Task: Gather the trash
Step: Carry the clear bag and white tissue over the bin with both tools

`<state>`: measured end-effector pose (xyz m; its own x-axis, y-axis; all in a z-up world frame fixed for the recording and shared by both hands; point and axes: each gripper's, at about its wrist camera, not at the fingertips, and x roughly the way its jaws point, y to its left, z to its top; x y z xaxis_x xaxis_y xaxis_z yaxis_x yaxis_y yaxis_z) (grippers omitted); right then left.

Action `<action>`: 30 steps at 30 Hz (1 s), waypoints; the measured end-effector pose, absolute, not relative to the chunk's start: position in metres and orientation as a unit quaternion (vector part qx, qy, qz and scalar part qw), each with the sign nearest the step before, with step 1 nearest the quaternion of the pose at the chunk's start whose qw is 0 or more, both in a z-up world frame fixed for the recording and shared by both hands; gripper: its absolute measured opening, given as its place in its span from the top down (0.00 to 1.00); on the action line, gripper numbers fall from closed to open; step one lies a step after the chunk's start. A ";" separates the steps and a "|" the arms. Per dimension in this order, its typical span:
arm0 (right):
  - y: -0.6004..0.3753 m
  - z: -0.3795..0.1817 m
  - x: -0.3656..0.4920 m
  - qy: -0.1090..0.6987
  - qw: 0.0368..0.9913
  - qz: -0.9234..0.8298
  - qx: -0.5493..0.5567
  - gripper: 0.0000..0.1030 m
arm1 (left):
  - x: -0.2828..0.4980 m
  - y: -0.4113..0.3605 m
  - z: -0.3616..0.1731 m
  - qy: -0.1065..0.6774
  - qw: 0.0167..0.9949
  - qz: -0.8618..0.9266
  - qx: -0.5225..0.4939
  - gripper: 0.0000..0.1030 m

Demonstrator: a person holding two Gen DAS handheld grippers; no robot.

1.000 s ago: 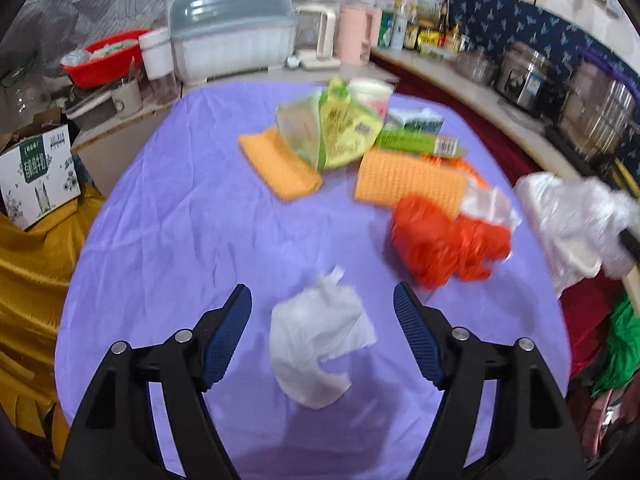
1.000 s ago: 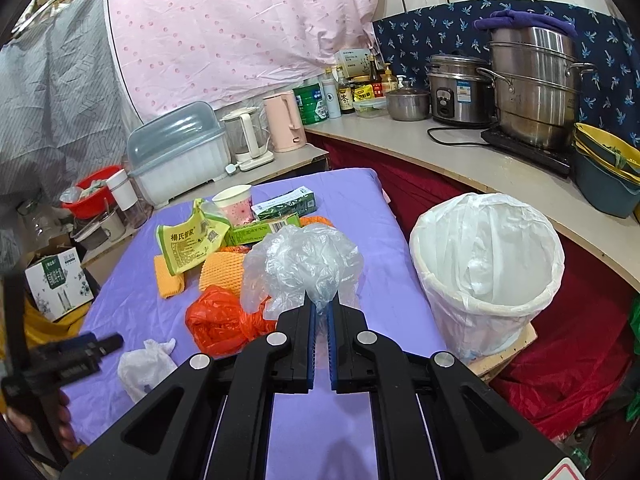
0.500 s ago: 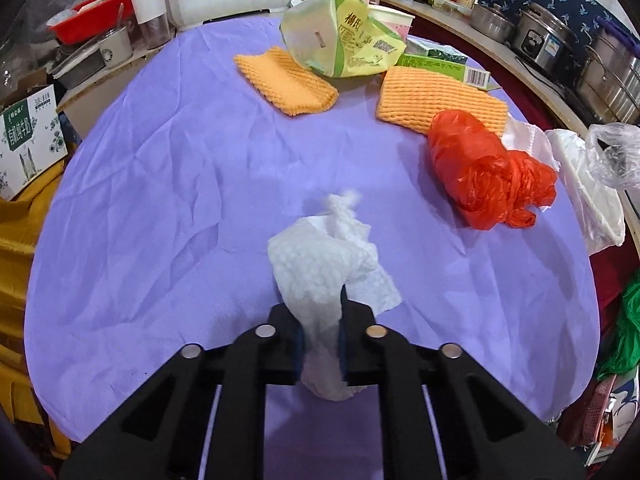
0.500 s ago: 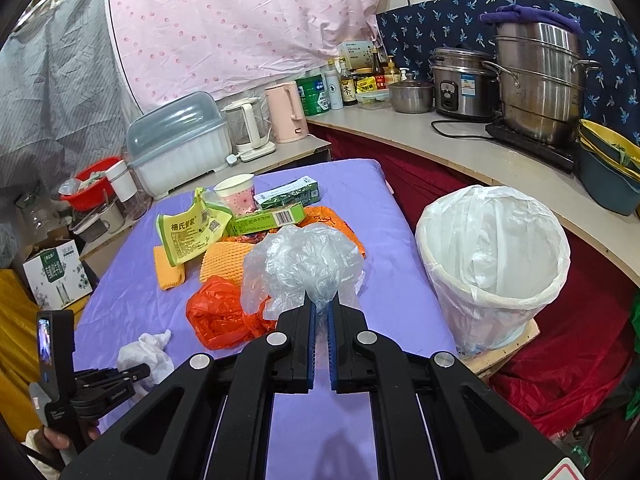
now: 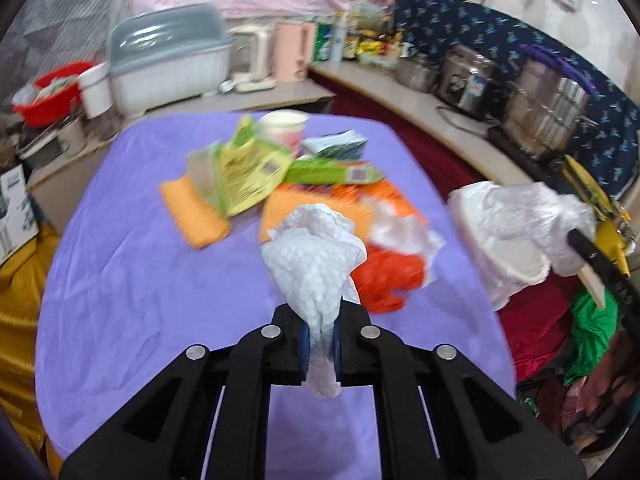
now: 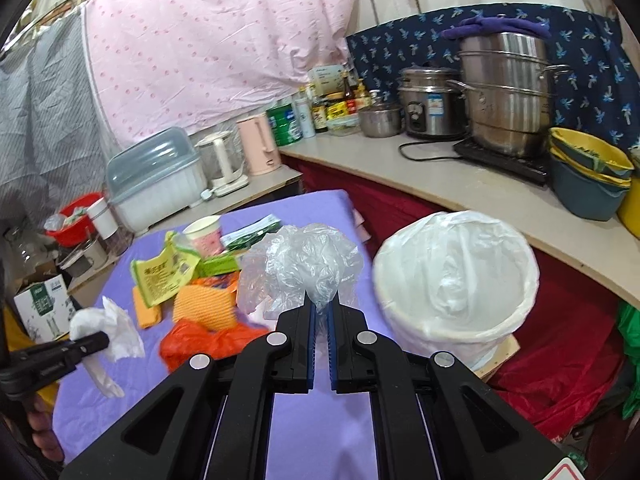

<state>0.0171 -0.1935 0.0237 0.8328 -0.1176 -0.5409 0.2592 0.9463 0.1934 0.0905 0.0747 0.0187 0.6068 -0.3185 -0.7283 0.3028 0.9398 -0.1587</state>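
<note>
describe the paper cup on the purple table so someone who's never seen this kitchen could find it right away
Start at the purple table and look to its far end, toward the counter with the pink kettle. The paper cup stands upright there, just behind the yellow-green snack bag. It is the only upright, round item in the pile, white-rimmed with a pinkish print.

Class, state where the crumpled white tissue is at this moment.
The tissue is pinched in the left tool, lifted above the purple tablecloth. In the right wrist view it hangs at far left, beside the orange bag.
</note>
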 end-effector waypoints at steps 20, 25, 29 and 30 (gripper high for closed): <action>-0.366 -0.011 0.035 0.292 0.911 -0.226 0.184 0.95 | 0.133 -0.198 0.015 0.388 0.847 -0.358 0.060 0.92; -0.385 -0.027 0.045 0.304 0.903 -0.235 0.191 0.95 | 0.144 -0.232 -0.005 0.406 0.832 -0.373 0.061 0.92; -0.394 -0.038 0.056 0.315 0.900 -0.234 0.191 0.95 | 0.149 -0.250 -0.018 0.414 0.827 -0.372 0.072 0.91; -0.394 -0.040 0.059 0.316 0.899 -0.234 0.192 0.94 | 0.150 -0.251 -0.021 0.417 0.826 -0.372 0.071 0.90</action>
<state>0.0585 -0.3942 -0.0396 0.6905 -0.2999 -0.6582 0.5425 0.8166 0.1970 0.1501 -0.2513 -0.0207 0.3753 -0.5562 -0.7415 0.6748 0.7124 -0.1927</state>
